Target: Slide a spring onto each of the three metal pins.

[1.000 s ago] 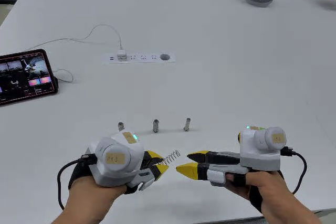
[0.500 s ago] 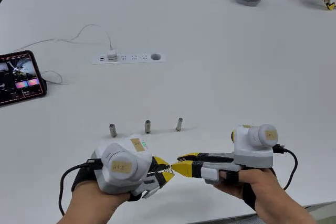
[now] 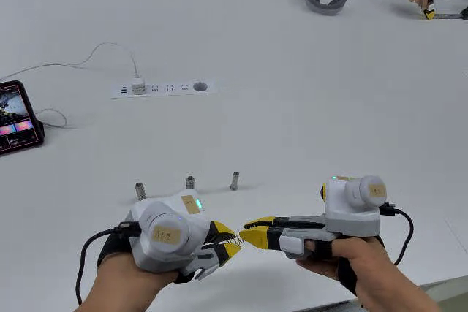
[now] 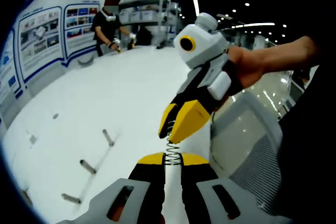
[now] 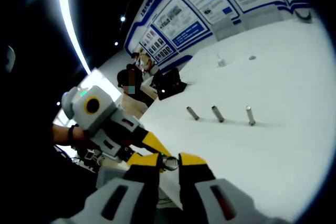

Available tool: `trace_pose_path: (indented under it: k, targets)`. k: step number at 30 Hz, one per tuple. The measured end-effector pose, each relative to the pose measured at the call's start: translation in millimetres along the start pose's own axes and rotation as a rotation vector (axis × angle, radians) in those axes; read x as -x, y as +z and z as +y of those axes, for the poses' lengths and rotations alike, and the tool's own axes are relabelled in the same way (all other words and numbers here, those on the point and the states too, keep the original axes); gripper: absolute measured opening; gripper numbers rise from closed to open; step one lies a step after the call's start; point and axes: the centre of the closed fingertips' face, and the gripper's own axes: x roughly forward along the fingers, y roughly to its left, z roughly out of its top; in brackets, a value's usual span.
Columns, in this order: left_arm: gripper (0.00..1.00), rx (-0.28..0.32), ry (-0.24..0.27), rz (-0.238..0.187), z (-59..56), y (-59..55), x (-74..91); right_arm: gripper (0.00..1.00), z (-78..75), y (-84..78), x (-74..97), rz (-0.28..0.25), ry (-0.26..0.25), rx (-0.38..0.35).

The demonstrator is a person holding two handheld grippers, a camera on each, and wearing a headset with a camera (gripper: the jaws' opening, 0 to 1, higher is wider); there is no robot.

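Where the white tabletop (image 3: 307,107) nears its front edge, the left gripper (image 3: 228,242) and right gripper (image 3: 248,231) meet tip to tip just above it. Three pins (image 3: 190,182) stand upright in a row on the tabletop just beyond them. The spring (image 4: 170,141) bridges the grippers, off the tabletop. The left fingers (image 4: 149,159) pinch one end, while the right fingers (image 5: 195,161) stand narrowly parted around the other, and I cannot tell whether they grip it.

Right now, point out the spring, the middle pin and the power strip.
spring (image 4: 169,146), left gripper view, middle of its coil.
middle pin (image 3: 190,182), head view, on its shaft.
power strip (image 3: 157,89), head view, on its top face.
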Motion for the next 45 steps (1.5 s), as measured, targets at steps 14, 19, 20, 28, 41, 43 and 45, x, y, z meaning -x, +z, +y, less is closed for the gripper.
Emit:
trace_pose_path:
  k: [14, 19, 20, 28, 41, 43, 45]
  targets:
    - [0.09, -0.005, -0.010, -0.021, 2.4, 12.3, -3.9, 0.12, 9.7, 14.4, 4.7, 0.024, 0.035, 0.084]
    - [0.09, -0.006, -0.008, -0.027, 5.4, 16.4, -2.3, 0.12, 10.6, 19.0, 5.3, 0.028, 0.044, 0.102]
    - [0.09, -0.005, -0.007, -0.029, 6.1, 16.8, -2.2, 0.12, 10.1, 19.7, 4.8, 0.032, 0.044, 0.106]
    - [0.09, 0.003, -0.015, -0.040, 6.2, 19.0, -2.4, 0.12, 13.6, 21.2, 4.7, 0.097, 0.054, 0.179]
    - [0.09, 0.002, -0.038, -0.045, 2.9, 23.0, -3.8, 0.12, 18.5, 18.9, 3.6, 0.333, 0.069, 0.428]
    - [0.09, 0.003, -0.041, -0.045, 2.8, 23.1, -3.7, 0.12, 20.0, 17.7, 2.7, 0.378, 0.075, 0.476]
    - [0.09, -0.001, -0.044, -0.041, 2.3, 22.5, -3.6, 0.12, 19.7, 14.8, 2.5, 0.427, 0.082, 0.525]
